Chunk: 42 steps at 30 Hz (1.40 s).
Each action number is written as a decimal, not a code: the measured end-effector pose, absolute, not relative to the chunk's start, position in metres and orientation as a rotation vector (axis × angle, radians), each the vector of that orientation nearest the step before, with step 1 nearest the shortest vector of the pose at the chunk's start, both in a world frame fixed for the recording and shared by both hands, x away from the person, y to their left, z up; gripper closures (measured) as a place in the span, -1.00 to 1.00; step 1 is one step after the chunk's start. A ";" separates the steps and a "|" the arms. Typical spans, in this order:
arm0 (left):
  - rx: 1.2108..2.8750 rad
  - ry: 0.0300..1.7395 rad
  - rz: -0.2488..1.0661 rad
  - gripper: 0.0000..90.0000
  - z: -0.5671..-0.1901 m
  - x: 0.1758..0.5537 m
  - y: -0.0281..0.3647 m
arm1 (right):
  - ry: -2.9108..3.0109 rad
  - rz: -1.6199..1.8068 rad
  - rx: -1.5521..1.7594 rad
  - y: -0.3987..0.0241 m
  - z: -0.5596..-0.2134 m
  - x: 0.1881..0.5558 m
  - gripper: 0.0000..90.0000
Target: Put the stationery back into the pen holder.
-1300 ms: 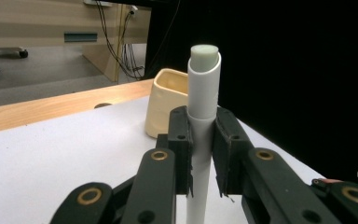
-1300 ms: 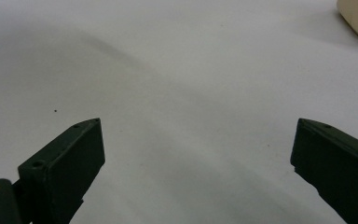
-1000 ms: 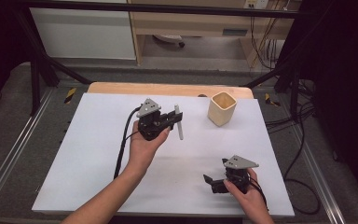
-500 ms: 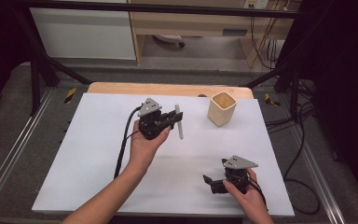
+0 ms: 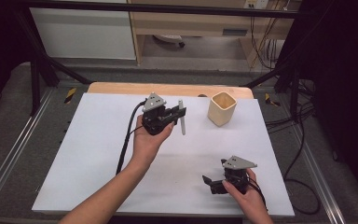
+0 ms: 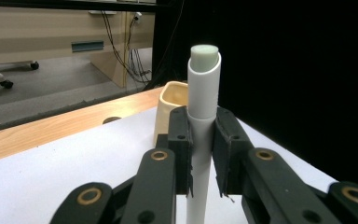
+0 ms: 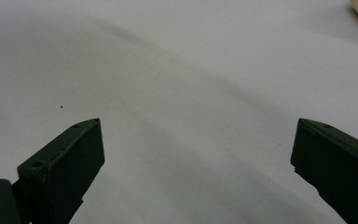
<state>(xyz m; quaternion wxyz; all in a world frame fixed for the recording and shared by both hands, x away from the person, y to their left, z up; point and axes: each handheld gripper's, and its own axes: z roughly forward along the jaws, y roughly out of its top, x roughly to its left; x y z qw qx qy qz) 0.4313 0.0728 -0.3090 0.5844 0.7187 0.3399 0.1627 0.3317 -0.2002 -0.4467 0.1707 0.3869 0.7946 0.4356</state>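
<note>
**White tube held upright, short of the cup**

A white sheet (image 5: 93,154) covers the table, with a strip of wooden edge (image 5: 168,88) showing beyond it; past that lie a grey floor, pale cabinets and hanging cables. The beige cup (image 5: 222,108) stands on the sheet near the wooden edge. Just left of the cup, the left gripper (image 5: 173,115) holds the white tube (image 6: 203,116) upright, its jaws clamped on the tube's middle. Nearer the person than the cup, the right gripper (image 5: 216,183) rests low over the sheet, its jaws wide apart and holding nothing. The carry looks to be in hand; the next move likely calls for bringing the tube over the cup's mouth and lowering it straight in.
</note>
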 end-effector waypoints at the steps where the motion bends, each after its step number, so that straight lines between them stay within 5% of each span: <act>1: 1.677 0.791 0.381 0.75 -0.308 0.432 0.072 | 2.256 1.237 1.101 -0.200 -0.447 0.332 -0.93; 42: 1.677 0.795 0.417 0.75 -0.296 0.453 0.042 | 2.269 1.239 1.082 -0.198 -0.447 0.331 -0.93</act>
